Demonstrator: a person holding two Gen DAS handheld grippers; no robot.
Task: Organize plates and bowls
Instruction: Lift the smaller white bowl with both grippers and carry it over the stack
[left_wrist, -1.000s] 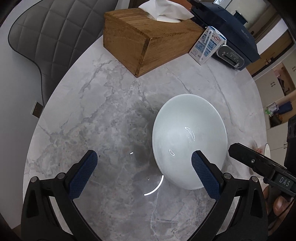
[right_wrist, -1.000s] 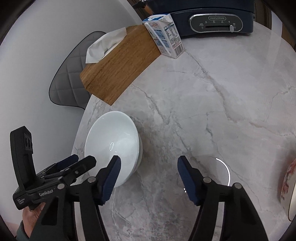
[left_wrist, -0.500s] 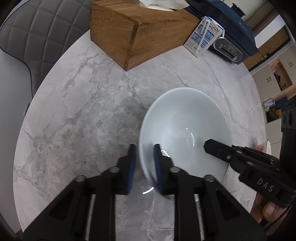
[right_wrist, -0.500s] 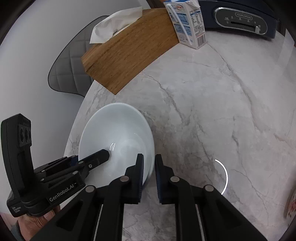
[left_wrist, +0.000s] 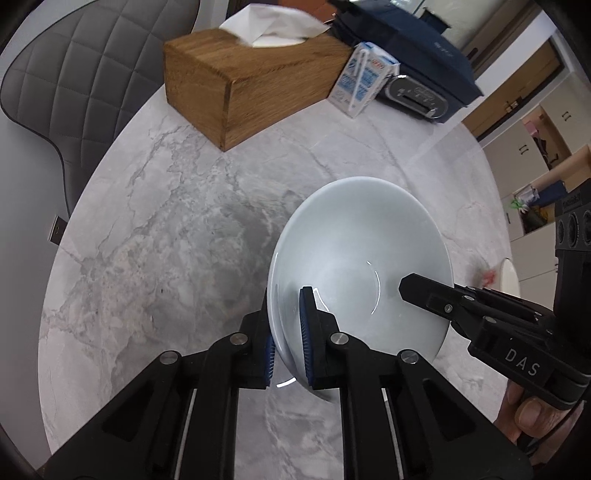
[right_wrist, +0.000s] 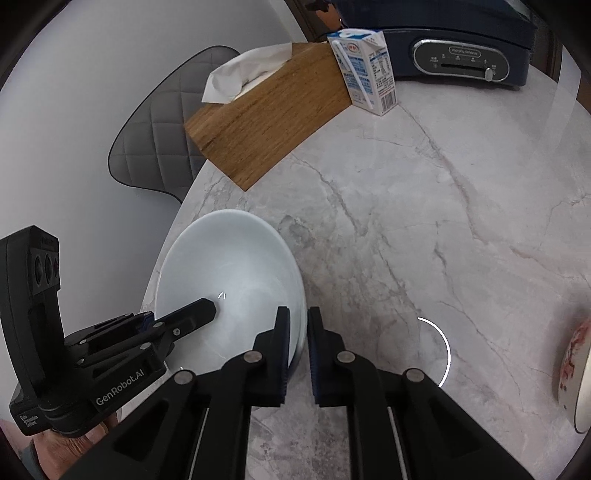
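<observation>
A white bowl (left_wrist: 354, 251) is over the grey marble table (left_wrist: 166, 240); it also shows in the right wrist view (right_wrist: 225, 266). My left gripper (left_wrist: 288, 336) is shut on the bowl's near left rim, one pad inside, one outside. My right gripper (right_wrist: 297, 347) is shut on the opposite rim. Each gripper shows in the other's view: the right gripper (left_wrist: 480, 314) and the left gripper (right_wrist: 140, 332). A second rim seems to show just under the bowl on its right side, so it may be a stack. A red-patterned dish (right_wrist: 576, 369) lies at the table's right edge.
A wooden tissue box (left_wrist: 240, 77) stands at the back of the table, with a milk carton (left_wrist: 360, 83) and a dark blue appliance (left_wrist: 413, 62) beside it. A grey quilted chair (left_wrist: 70, 81) stands behind the table on the left.
Both grippers were open beside the bowl one second ago; they have closed on its opposite rims. The bowl now appears tilted and slightly raised.
</observation>
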